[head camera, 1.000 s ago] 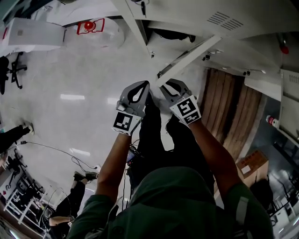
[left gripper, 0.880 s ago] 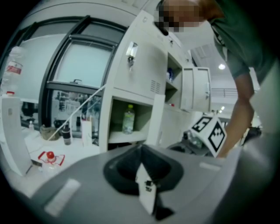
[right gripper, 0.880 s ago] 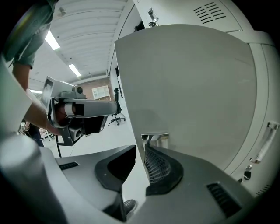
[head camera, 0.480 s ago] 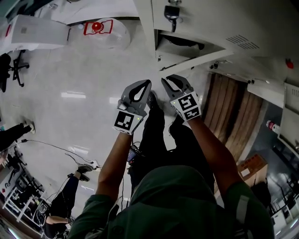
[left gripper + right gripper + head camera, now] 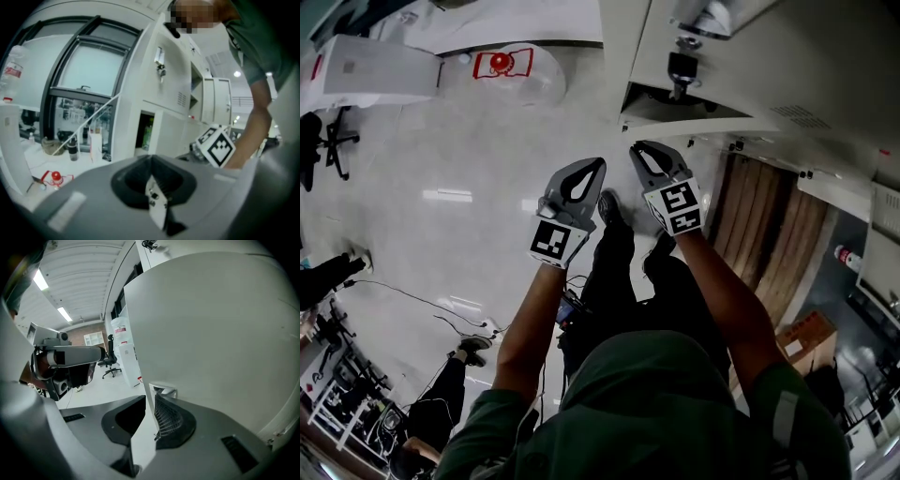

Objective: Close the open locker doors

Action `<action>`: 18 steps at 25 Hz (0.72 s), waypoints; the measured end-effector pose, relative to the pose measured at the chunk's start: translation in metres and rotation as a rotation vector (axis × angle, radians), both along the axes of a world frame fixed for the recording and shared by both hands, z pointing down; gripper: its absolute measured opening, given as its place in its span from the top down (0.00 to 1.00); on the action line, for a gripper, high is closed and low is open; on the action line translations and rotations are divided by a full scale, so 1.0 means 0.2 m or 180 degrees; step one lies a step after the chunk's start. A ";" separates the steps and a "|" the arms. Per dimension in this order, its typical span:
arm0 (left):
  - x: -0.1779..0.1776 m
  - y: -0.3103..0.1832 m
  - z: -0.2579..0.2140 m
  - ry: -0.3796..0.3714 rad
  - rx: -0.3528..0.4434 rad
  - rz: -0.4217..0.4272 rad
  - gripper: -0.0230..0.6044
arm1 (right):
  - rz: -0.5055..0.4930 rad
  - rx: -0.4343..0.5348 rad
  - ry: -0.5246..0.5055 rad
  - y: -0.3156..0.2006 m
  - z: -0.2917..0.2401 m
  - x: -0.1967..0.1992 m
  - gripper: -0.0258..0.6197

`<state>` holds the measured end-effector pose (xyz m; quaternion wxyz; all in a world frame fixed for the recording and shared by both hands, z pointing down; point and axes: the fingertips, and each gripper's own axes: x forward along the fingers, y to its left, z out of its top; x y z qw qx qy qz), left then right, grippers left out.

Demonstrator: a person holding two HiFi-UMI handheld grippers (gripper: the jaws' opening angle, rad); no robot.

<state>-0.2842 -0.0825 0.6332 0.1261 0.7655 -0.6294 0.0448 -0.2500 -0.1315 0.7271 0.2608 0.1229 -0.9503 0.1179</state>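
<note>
The locker door (image 5: 211, 333) stands partly open, its pale face filling the right gripper view from twelve to four o'clock. The right hand-held gripper (image 5: 637, 148) has its jaws nearly together on the door's free edge, just by the metal latch (image 5: 164, 391). The left hand-held gripper (image 5: 596, 165), at its nine o'clock, is closed and empty. This looks like the swing-shut step. Next the door needs pressing home until flush, and then the lower open compartment (image 5: 146, 131) awaits.
</note>
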 end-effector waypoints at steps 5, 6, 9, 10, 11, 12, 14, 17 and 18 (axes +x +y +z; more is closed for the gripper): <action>-0.06 -0.07 -0.01 0.0016 0.0023 0.0029 0.96 | 0.0151 0.0024 -0.0011 -0.12 0.00 -0.07 0.87; -0.08 -0.07 -0.01 0.0018 0.0022 0.0029 0.96 | 0.0178 0.0028 -0.0013 -0.14 0.00 -0.09 0.87; -0.13 -0.08 0.00 0.0010 -0.0015 0.0030 0.96 | 0.0249 0.0016 -0.0012 -0.18 0.01 -0.14 0.87; -0.15 -0.08 0.00 -0.0001 -0.0043 0.0032 0.96 | 0.0266 0.0007 -0.0011 -0.20 0.02 -0.15 0.87; -0.15 -0.08 0.01 -0.0012 -0.0075 0.0035 0.96 | 0.0281 0.0002 -0.0008 -0.22 0.02 -0.16 0.87; -0.16 -0.09 0.01 -0.0022 -0.0108 0.0040 0.96 | 0.0295 0.0002 -0.0005 -0.24 0.02 -0.16 0.87; -0.17 -0.11 0.00 -0.0032 -0.0144 0.0056 0.96 | 0.0332 0.0014 -0.0009 -0.28 0.02 -0.17 0.87; -0.18 -0.13 -0.06 -0.0060 -0.0064 0.0096 0.96 | 0.0423 0.0025 -0.0029 -0.34 -0.01 -0.19 0.87; -0.19 -0.13 -0.10 -0.0085 -0.0024 0.0117 0.96 | 0.0455 0.0014 -0.0031 -0.36 -0.02 -0.20 0.87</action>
